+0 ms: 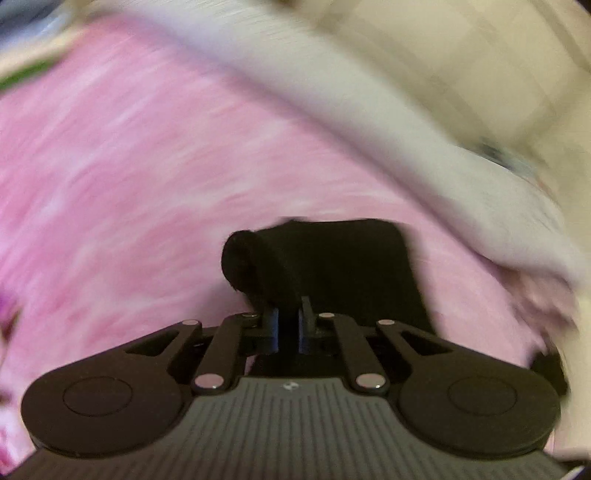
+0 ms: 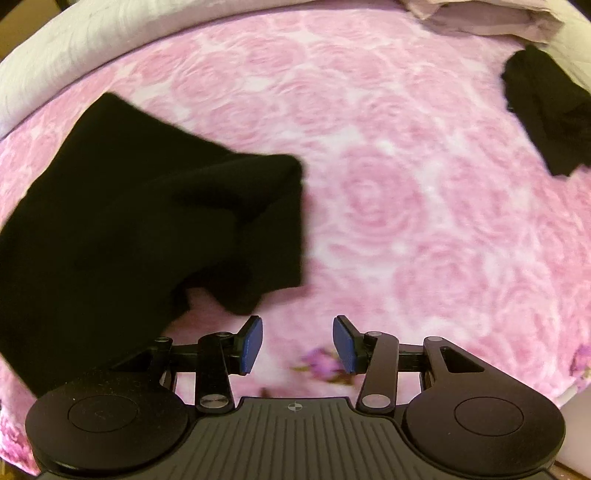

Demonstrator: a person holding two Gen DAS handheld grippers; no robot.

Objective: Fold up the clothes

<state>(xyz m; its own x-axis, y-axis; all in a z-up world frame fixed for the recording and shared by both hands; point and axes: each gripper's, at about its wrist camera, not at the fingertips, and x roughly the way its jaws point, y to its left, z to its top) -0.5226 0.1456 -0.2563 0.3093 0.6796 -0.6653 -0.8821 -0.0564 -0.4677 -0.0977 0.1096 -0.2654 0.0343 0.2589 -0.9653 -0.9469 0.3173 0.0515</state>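
Note:
A black garment (image 2: 122, 229) lies partly lifted over the pink rose-patterned blanket (image 2: 369, 184) at the left of the right wrist view. My left gripper (image 1: 290, 314) is shut on a fold of this black garment (image 1: 332, 266) and holds it above the blanket; the view is motion-blurred. My right gripper (image 2: 297, 343) is open and empty, just right of the garment's near edge. A second black garment (image 2: 546, 110) lies crumpled at the far right.
A pale grey sheet (image 2: 74, 48) borders the blanket at the far left edge. A folded light pink cloth (image 2: 491, 18) lies at the far right. Beige floor tiles (image 1: 480, 74) show beyond the bed edge in the left wrist view.

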